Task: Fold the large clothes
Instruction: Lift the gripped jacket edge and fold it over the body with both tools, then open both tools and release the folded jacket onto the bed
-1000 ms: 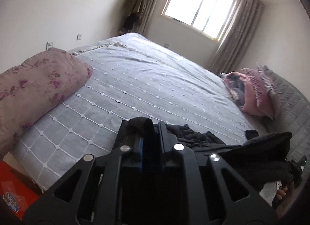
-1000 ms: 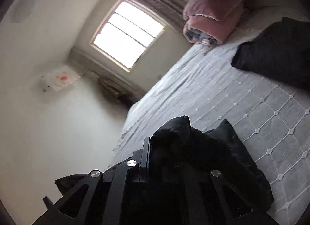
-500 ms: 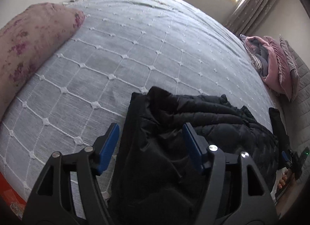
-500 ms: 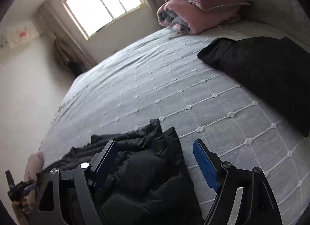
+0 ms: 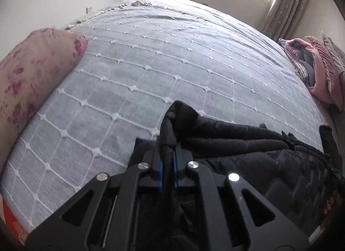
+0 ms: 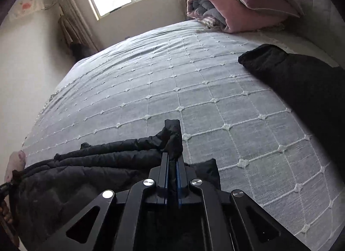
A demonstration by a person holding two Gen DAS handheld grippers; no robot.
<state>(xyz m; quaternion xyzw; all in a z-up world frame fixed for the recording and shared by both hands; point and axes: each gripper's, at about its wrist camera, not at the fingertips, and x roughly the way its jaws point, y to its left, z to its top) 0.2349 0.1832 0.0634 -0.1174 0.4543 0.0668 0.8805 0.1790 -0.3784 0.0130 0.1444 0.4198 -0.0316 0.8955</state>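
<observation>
Black quilted jacket [image 5: 248,143] lies bunched at the near edge of a grey bedspread [image 5: 151,67], one corner pinched in the left gripper [image 5: 167,153], another in the right gripper [image 6: 172,162]; lifting both evenly should keep the fold straight.

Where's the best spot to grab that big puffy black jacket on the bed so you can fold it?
Probably its far edge, at the two corners, coming from above and the near side of the grey quilted bedspread. The puffy black jacket lies spread out and floppy, so one pinch would let it sag. Both grippers already do this: the left gripper and right gripper are each shut on a thin corner fold.
</observation>
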